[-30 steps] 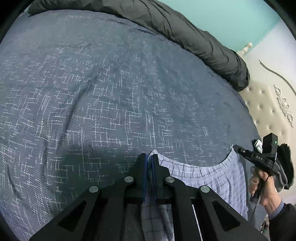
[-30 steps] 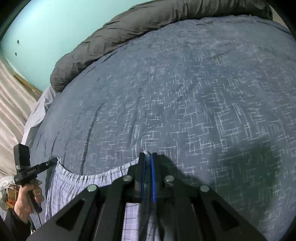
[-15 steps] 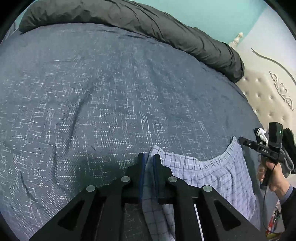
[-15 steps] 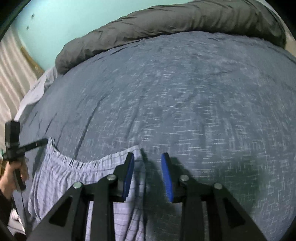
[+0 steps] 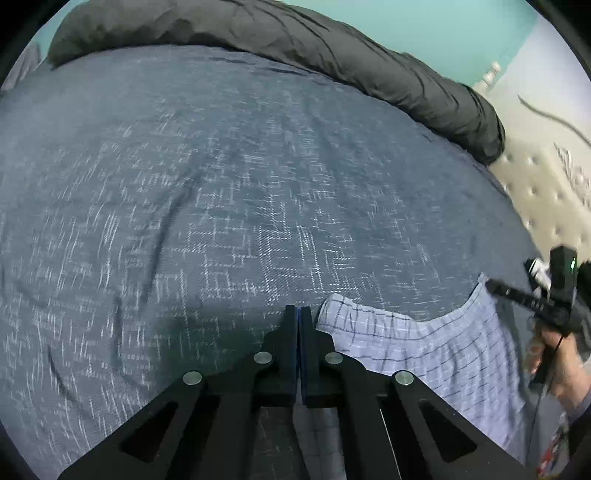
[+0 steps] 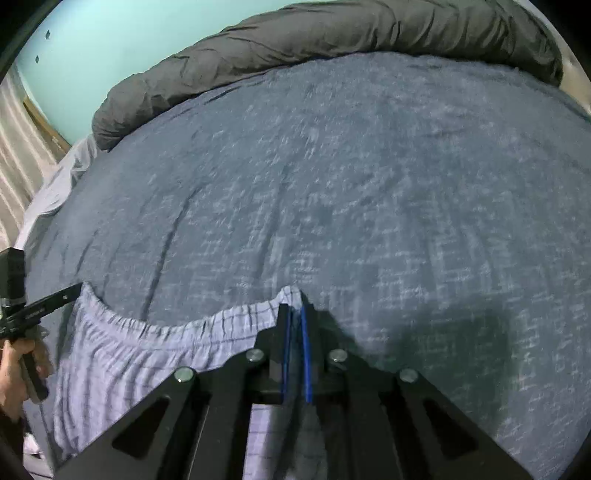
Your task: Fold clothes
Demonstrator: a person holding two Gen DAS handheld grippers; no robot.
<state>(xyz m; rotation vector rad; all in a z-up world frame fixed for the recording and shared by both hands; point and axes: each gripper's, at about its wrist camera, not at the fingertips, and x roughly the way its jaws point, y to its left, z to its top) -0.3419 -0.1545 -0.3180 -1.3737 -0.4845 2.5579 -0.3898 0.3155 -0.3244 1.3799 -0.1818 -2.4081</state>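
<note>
Left gripper [image 5: 297, 314]: jaws pressed flat together, blue pads touching, no cloth between them; the shorts [image 5: 424, 350] corner sits just to its right on the bedspread. Right gripper [image 6: 294, 317]: jaws nearly together, clamped on the other waistband corner, thin fold of fabric showing between the blue pads. Shorts: pale lavender-grey woven cotton with a thin dark windowpane check, gathered elastic waistband puckered along the top edge, which sags in a shallow curve between the two corners; body of the garment drapes toward the cameras and off the near edge of the bed, soft vertical ripples in the right wrist view. A hand [image 5: 554, 354] holds the right gripper's handle in the left wrist view; the other hand [image 6: 18, 369] shows at the left edge of the right wrist view. Beyond: bedspread [image 5: 221, 184], slate blue, coarse weave with white broken crosshatch flecks, a few long shallow creases. Far edge: dark grey duvet [image 5: 332, 48], rolled into a long puffy ridge, crinkled surface. Behind that a teal wall [image 6: 110, 33]; cream tufted headboard [image 5: 546, 192] with buttons at the right side.
</note>
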